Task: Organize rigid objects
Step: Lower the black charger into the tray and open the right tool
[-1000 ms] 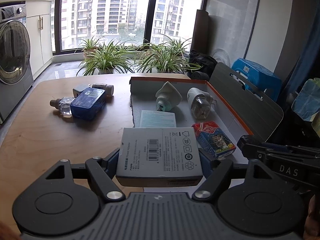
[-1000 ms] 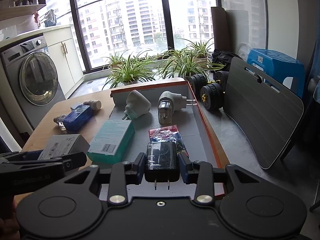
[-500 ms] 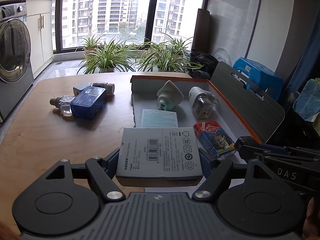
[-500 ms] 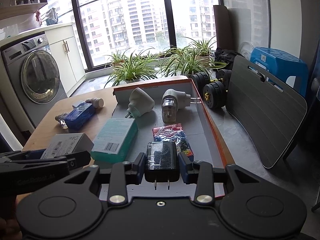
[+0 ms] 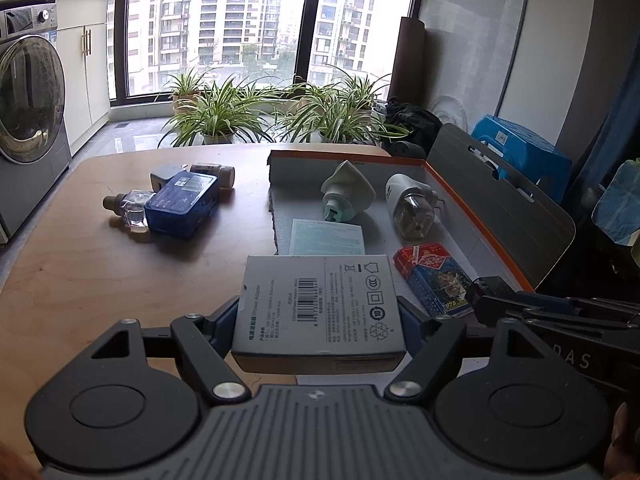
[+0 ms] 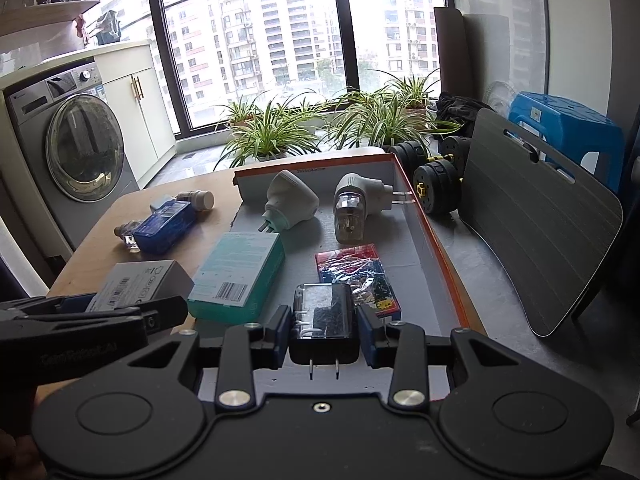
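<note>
My left gripper [image 5: 320, 322] is shut on a grey power-adapter box [image 5: 318, 312], held above the near edge of the orange-rimmed box lid [image 5: 492, 232]. My right gripper [image 6: 325, 330] is shut on a black plug adapter [image 6: 324, 326] with its two prongs pointing toward the camera, over the lid's near end. Inside the lid lie a teal box [image 6: 238, 270], a red and blue card pack [image 6: 356, 274], a white cone plug [image 6: 290, 202] and a white plug-in device with a clear bulb [image 6: 354, 208].
On the wooden table [image 5: 80, 280] left of the lid sit a blue box [image 5: 182, 202], a clear glass bottle [image 5: 130, 210], a small grey adapter [image 5: 166, 172] and a brown-capped bottle [image 5: 212, 171]. A grey board [image 6: 536, 216], dumbbells [image 6: 436, 188] and a blue stool [image 6: 564, 128] stand right.
Both grippers keep their grips. The right wrist view has shifted slightly, with the lid's contents sitting a little lower and nearer than before. The left view is almost unchanged.
</note>
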Demonstrator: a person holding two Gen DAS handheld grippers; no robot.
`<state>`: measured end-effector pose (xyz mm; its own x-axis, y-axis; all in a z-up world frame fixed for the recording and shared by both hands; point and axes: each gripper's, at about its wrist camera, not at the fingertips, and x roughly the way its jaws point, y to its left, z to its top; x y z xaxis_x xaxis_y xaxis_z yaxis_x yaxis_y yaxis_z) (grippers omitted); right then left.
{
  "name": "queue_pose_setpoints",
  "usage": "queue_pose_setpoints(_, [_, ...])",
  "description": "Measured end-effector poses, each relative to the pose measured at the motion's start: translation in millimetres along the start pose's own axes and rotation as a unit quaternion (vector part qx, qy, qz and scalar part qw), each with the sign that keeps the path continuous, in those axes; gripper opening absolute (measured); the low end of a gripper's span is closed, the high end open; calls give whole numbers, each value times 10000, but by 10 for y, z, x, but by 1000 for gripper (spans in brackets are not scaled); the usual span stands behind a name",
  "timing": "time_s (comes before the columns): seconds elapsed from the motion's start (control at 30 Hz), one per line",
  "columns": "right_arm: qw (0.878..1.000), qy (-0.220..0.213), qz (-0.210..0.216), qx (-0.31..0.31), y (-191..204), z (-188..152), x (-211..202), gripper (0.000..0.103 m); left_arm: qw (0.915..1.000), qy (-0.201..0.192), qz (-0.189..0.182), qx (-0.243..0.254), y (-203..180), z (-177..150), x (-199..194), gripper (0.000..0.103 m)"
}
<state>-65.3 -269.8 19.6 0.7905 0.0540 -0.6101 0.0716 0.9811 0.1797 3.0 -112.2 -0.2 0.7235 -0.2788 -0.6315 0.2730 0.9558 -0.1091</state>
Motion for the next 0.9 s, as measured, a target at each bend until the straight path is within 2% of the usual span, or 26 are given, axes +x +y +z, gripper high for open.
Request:
queue_pose_setpoints(0.53, [10000, 22, 28, 2, 4, 14, 42, 44, 10000, -4, -2, -2, 1, 13, 33, 80])
queue_pose_setpoints(0.9, [9999, 1, 64, 87, -19, 159, 213, 44, 10000, -33, 44, 32, 6, 169, 197, 80])
